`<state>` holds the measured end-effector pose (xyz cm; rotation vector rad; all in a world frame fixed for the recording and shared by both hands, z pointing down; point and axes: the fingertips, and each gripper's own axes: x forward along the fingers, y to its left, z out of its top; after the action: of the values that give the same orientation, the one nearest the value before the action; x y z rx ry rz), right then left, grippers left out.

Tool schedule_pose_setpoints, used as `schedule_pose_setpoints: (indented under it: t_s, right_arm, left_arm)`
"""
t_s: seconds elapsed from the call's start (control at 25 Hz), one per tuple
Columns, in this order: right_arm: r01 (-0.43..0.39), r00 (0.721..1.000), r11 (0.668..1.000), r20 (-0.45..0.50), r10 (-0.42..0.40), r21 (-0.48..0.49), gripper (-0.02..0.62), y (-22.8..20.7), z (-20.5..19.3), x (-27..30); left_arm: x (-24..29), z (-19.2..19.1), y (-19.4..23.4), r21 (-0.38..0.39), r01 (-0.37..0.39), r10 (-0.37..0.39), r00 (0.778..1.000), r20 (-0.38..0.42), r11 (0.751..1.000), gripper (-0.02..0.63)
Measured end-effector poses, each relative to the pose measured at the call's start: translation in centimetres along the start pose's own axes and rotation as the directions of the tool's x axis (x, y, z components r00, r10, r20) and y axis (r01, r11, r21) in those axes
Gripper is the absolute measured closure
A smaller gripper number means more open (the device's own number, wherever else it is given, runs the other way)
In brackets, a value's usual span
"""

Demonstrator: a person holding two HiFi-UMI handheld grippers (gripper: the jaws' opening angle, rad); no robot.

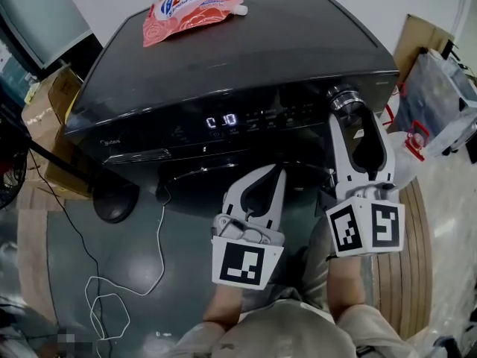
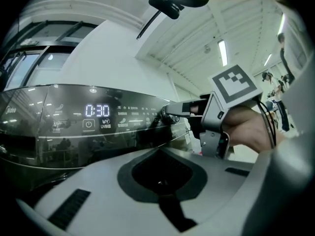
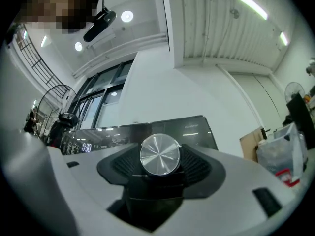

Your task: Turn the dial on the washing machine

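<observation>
Right gripper view alone shows the dial [image 3: 159, 155] face-on, clamped.

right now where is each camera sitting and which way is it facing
Head view: on the person's head, looking steeply down at the washing machine; left gripper, right gripper and forearms show.
Left gripper view: on the left gripper, facing the display; its shut jaws show, plus the right gripper.
Right gripper view: on the right gripper, facing the dial its jaws clamp.
Shared: both gripper views show the display.
</observation>
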<state>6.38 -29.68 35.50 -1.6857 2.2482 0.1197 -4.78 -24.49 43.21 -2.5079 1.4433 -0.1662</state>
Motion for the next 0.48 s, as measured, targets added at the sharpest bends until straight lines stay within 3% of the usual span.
schedule_pose_setpoints:
  t_s: [0.28,0.48]
  right_arm:
    - [0.047,0.999,0.992,0.009,-0.048,0.113,0.321,-0.28,-0.27,-0.02]
    - [0.015,1.000,1.000,0.009,-0.015,0.020,0.318,0.03,-0.26,-0.19]
  left_arm:
    - [-0.22,-0.38,0.12,-0.004,-0.005,0.005,1.000,0.003,1.000,0.592]
    - [-0.34,-0.36,0.24,-0.018,-0.002,0.002,1.000,0.015,1.000,0.592]
